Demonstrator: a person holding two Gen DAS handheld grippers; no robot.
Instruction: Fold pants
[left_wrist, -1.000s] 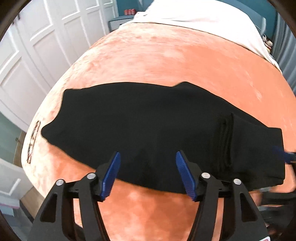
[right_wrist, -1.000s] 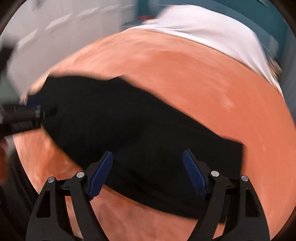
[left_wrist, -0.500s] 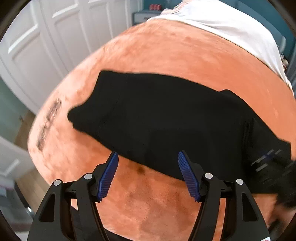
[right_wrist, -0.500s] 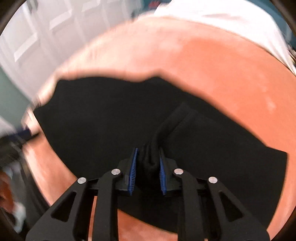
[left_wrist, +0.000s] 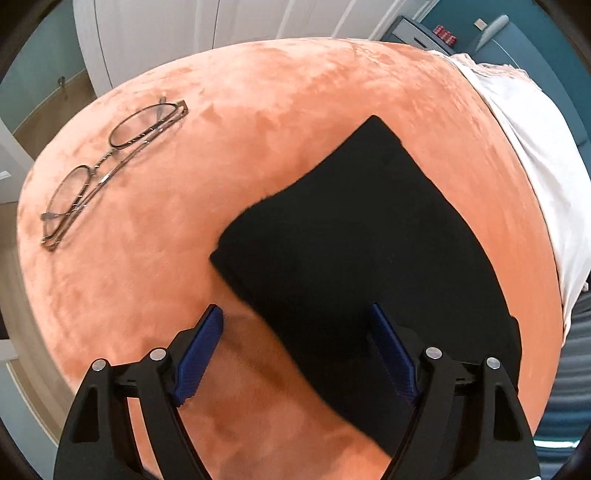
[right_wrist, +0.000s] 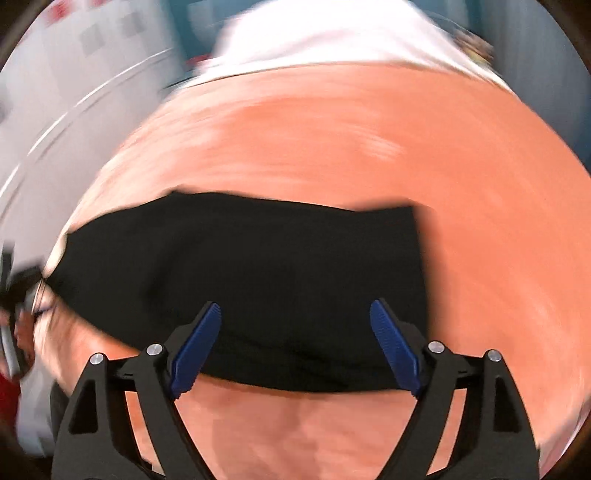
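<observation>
Since half a second ago, the right gripper (right_wrist: 295, 350) has let go of the black fabric pants (right_wrist: 240, 280); its blue-padded jaws are opening, nothing pinched between them. Likewise the left gripper (left_wrist: 295, 354) is opening above the folded pants' (left_wrist: 369, 258) near edge (not touching it). They lie flat on the orange velvety bedspread (left_wrist: 258, 129), well apart from thin metal-framed eyeglasses (left_wrist: 110, 162).

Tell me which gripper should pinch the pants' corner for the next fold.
Probably left. The left gripper, jaws opening and empty, frames the black pants' near corner sharply. The right gripper, also opening, hangs over the pants' long edge in a blurred view.
</observation>
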